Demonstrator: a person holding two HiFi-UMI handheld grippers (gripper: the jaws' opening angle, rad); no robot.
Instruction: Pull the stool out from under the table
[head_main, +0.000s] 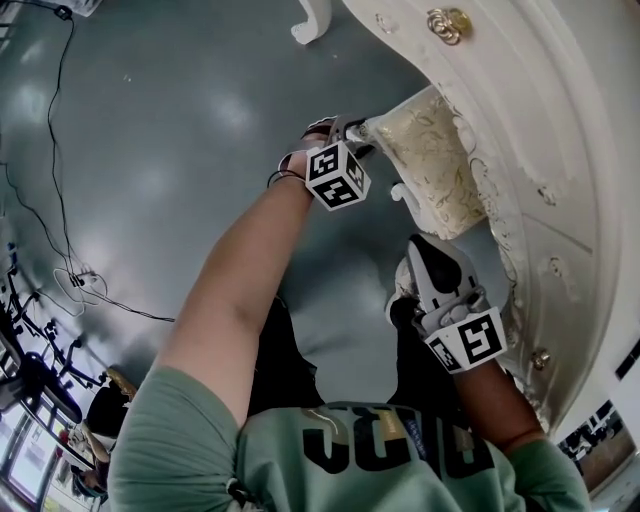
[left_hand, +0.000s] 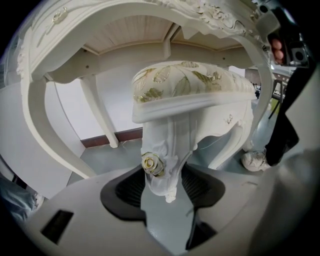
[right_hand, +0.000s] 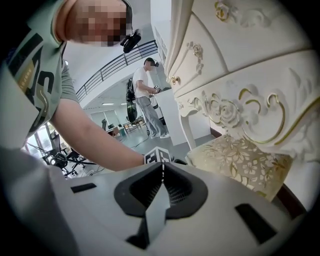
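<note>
Head view looks down on a grey floor (head_main: 150, 150), with a white carved table (head_main: 565, 150) curving from 12 to 4 o'clock along the picture's edge. The stool (head_main: 435, 165) stands at about 1 o'clock, its floral cushion partly tucked under the table's edge. The left gripper (head_main: 358, 132) reaches to the stool's near corner. The right gripper (head_main: 425, 245) hangs at roughly 5 o'clock from it, just beside the stool's carved leg but apart from it. Black cables (head_main: 60, 200) trail over the floor at 9 o'clock.

Left gripper view shows the left gripper (left_hand: 165, 175) with its fingers (left_hand: 131, 187) closed around the stool's front leg (left_hand: 167, 135), both pads against its carved knee, where a small gilt rose (left_hand: 151, 164) sits. The cushion (left_hand: 195, 82) lies at 12 o'clock above the fingers, beneath the table's arch (left_hand: 45, 75).

Right gripper view shows the right gripper (right_hand: 161, 172) with its fingers (right_hand: 175, 187) shut together, nothing between them. The stool's cushion (right_hand: 240, 160) lies at 3 o'clock, under the table's drawer front (right_hand: 240, 60). Another person (right_hand: 147, 95) stands far off at 12 o'clock.
</note>
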